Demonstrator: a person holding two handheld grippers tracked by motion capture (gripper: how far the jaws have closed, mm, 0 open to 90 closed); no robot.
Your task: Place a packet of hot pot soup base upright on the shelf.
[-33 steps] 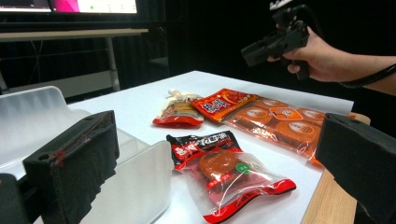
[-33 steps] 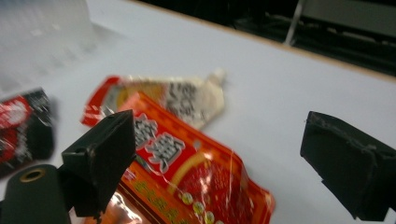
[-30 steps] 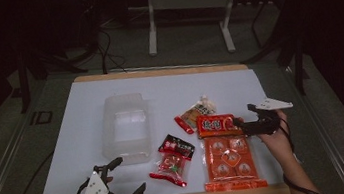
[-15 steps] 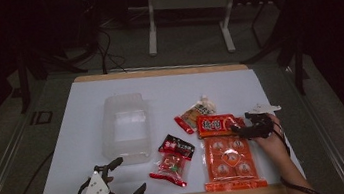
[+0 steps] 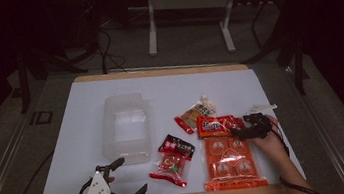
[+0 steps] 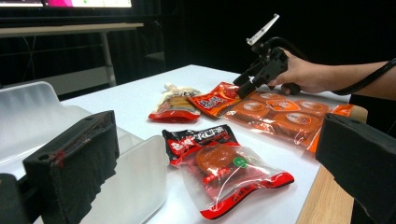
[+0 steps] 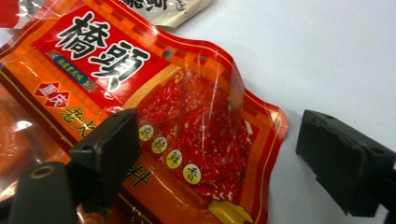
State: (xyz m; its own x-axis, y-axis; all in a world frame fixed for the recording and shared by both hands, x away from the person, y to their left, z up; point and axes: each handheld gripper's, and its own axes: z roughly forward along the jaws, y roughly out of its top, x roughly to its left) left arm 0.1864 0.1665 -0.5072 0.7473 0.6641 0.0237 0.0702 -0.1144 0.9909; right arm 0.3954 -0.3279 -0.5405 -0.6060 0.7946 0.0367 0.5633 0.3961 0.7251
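My right gripper [image 5: 237,131] sits low over the right half of the white table [image 5: 86,113], its jaws spread wide and holding nothing. The thing I am reaching for is the red-and-orange sauce packet [image 5: 215,125], which lies flat just right of the table's middle. In the right gripper view the packet [image 7: 154,107] lies between and under the two jaws: one jaw hangs over its printed face, the other stands off its crinkled right edge, above bare table. I cannot tell whether either jaw touches the film. The near edge of the packet overlaps the far end of a large orange tray pack [image 5: 231,162] with round portions, which runs toward the near edge of the table. Just to the far left of the packet lies a pale pouch with a red base [image 5: 195,114]. Further left and nearer lies a clear bag with a black-and-red label [image 5: 173,160]. A clear plastic container [image 5: 126,128] stands left of centre. My left gripper [image 5: 125,181] rests at the near left corner, well apart from all this, jaws wide apart and empty; from the left gripper view I see the right gripper [image 6: 250,84] poised over the packet [image 6: 215,100].
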